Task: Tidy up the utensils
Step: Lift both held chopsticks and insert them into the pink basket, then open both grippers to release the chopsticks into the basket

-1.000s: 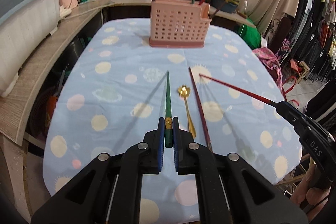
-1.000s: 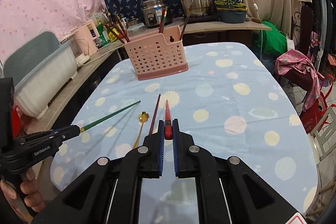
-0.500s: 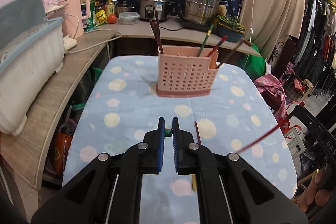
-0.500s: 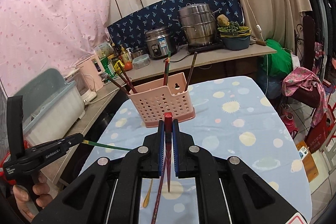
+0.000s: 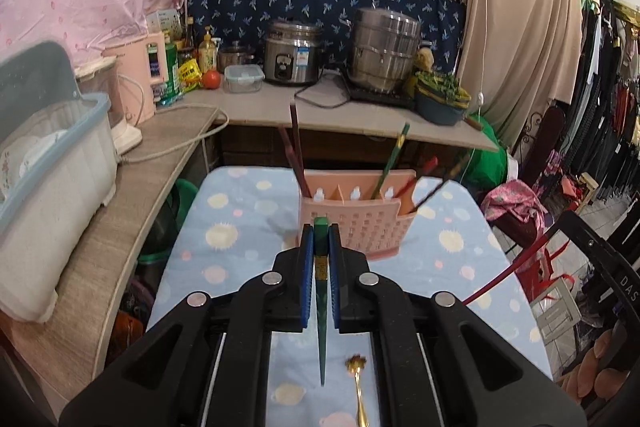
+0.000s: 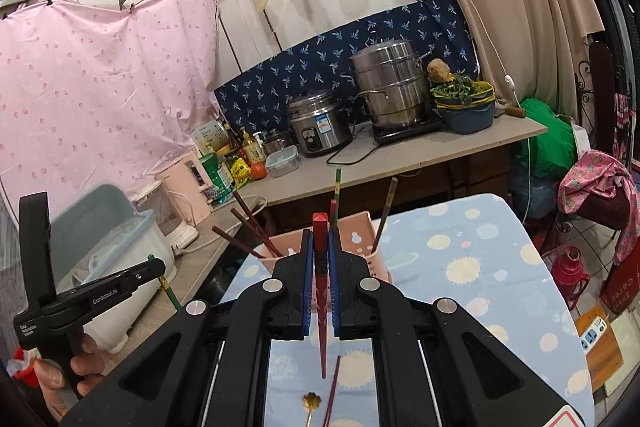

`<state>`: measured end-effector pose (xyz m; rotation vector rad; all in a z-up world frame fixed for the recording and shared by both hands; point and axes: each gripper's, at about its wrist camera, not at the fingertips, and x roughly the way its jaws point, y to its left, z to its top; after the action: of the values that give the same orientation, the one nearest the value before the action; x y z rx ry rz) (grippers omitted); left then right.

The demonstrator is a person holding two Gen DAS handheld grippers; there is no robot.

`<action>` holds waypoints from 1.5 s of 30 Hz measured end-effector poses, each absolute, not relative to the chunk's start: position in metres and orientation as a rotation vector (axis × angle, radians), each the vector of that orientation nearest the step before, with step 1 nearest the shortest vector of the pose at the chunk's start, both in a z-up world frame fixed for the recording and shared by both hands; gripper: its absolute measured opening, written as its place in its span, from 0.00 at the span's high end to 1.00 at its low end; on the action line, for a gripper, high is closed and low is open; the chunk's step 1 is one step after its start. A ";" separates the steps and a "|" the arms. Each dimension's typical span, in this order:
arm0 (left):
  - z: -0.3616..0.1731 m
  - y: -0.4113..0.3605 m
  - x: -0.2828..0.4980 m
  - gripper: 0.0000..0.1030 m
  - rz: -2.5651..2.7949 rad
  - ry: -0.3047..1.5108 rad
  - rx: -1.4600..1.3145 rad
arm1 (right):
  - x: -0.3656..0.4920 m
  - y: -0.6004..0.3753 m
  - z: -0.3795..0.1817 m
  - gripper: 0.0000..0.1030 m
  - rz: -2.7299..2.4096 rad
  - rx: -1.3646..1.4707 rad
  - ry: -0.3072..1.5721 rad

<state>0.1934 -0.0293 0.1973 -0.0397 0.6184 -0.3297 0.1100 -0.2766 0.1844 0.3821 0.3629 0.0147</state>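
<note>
Green chopstick (image 5: 321, 311): clamped near its thick end by left gripper (image 5: 320, 267), tip down for dropping in.
Red chopstick (image 6: 321, 291): right gripper (image 6: 320, 267) closed on it likewise.
Pink caddy (image 5: 356, 223): far, on table.
Gold spoon (image 5: 357, 379): near, not yet collected.

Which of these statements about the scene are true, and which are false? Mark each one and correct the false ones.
1. The left claw grips a green chopstick. True.
2. The right claw is open. False: it is shut on a red chopstick.
3. The pink utensil holder holds no utensils. False: several chopsticks stand in it.
4. A gold spoon lies on the tablecloth. True.
</note>
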 end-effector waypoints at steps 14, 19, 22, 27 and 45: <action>0.290 -0.047 0.260 0.93 -0.307 0.371 -0.104 | 0.195 -0.286 0.252 0.93 0.057 0.394 0.195; 0.290 -0.052 0.290 0.93 -0.285 0.354 -0.121 | 0.227 -0.289 0.252 0.93 0.028 0.390 0.191; 0.282 -0.057 0.304 0.93 -0.272 0.358 -0.115 | 0.245 -0.288 0.244 0.93 0.020 0.384 0.212; 0.261 -0.064 0.321 0.93 -0.270 0.388 -0.111 | 0.266 -0.280 0.221 0.93 0.015 0.358 0.268; 0.216 -0.079 0.336 0.92 -0.289 0.473 -0.095 | 0.295 -0.272 0.166 0.89 -0.003 0.357 0.403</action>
<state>0.3361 -0.0793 0.2164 -0.0946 0.4729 -0.2888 0.2947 -0.2717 0.1659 0.3570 0.4029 -0.0029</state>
